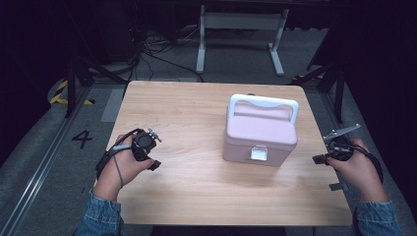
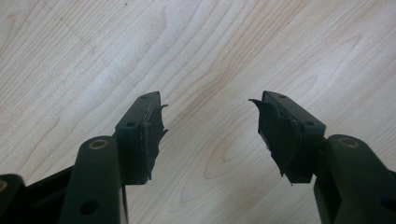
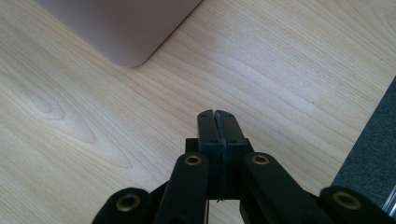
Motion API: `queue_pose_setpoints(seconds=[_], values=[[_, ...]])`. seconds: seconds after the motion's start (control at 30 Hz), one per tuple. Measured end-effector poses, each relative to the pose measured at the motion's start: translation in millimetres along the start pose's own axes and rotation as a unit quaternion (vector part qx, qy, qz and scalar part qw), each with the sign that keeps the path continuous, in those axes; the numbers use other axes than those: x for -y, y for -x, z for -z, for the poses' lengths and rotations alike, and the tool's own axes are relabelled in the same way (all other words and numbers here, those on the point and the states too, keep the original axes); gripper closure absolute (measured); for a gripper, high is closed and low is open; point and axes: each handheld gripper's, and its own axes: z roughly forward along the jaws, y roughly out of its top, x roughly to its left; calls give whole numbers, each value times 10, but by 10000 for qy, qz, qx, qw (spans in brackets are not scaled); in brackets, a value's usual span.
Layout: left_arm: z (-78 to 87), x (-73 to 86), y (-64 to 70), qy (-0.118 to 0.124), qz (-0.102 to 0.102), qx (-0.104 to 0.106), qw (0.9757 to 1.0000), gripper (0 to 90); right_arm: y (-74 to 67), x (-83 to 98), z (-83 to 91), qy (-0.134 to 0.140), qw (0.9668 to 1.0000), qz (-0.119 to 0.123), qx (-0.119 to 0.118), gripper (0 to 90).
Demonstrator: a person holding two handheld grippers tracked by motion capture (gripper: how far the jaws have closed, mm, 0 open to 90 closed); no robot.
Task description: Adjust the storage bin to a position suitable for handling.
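Note:
A pink box [image 1: 259, 133] with a white carry handle and a white front latch stands right of the table's middle; a corner of it [image 3: 126, 32] appears in the right gripper view. My left gripper [image 1: 153, 165] hovers over bare wood on the left side, well apart from the box. Its jaws stand open with nothing between them [image 2: 210, 128]. My right gripper [image 1: 318, 159] is at the table's right edge, a short way from the box's right side. Its two pads are pressed together and hold nothing [image 3: 218, 122].
The wooden table [image 1: 187, 113] has rounded corners and ends close to my right gripper, with grey floor [image 3: 373, 154] beyond the edge. A white frame [image 1: 241, 29] and cables lie on the floor behind the table. A painted "4" [image 1: 82, 138] marks the floor at left.

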Motion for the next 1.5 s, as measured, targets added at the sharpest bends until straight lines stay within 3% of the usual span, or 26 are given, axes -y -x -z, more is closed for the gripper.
queue_pose_setpoints(seconds=[0.2, 0.37, 0.47, 0.57, 0.7, 0.77, 0.8, 0.87, 0.93, 0.97, 1.13, 1.2, 1.3, 1.37, 1.43, 1.5], values=[[52, -107, 4, 209, -73, 76, 9997, 431, -7, -38, 7, 155, 9999, 21, -37, 900], [49, -288, -44, 679, -117, 208, 9974, 479, 31, -141, 0, 453, 9990, 8, -33, 900], [10, -434, -85, 787, -111, 423, 9959, 546, 56, -246, -15, 494, 9988, 61, -9, 900], [-12, -604, -83, 801, -251, 360, 9958, 598, 71, -362, -20, 507, 9986, 120, -41, 900], [-45, -831, -39, 776, -382, 372, 9956, 772, 95, -506, -51, 528, 9983, 226, -32, 900], [-64, -888, -31, 847, -414, 412, 9947, 847, 100, -538, -62, 536, 9983, 239, -48, 900], [-105, -1007, -11, 981, -419, 545, 9928, 881, 109, -599, -110, 618, 9977, 253, -86, 900], [-142, -1087, 6, 1038, -441, 550, 9921, 900, 109, -619, -128, 635, 9976, 255, -97, 900], [-240, -1287, 85, 1042, -542, 575, 9914, 900, 99, -705, -202, 694, 9970, 273, -184, 900], [-240, -1287, 85, 1042, -542, 575, 9914, 900, 99, -705, -202, 694, 9970, 273, -184, 900], [-406, -1623, 267, 959, -823, 737, 9892, 900, 60, -849, -308, 547, 9978, 329, -174, 900], [-432, -1668, 297, 949, -832, 756, 9891, 900, 60, -860, -319, 537, 9979, 314, -189, 900], [-496, -1789, 397, 1047, -972, 742, 9870, 900, 62, -883, -357, 578, 9974, 269, -330, 900], [-509, -1852, 495, 1148, -1050, 951, 9832, 900, 56, -881, -369, 577, 9975, 267, -296, 900], [-501, -1885, 556, 1045, -1155, 629, 9858, 900, 48, -876, -381, 579, 9975, 242, -321, 900], [-498, -1879, 572, 1033, -1148, 601, 9862, 900, 47, -875, -376, 566, 9976, 213, -333, 900]])
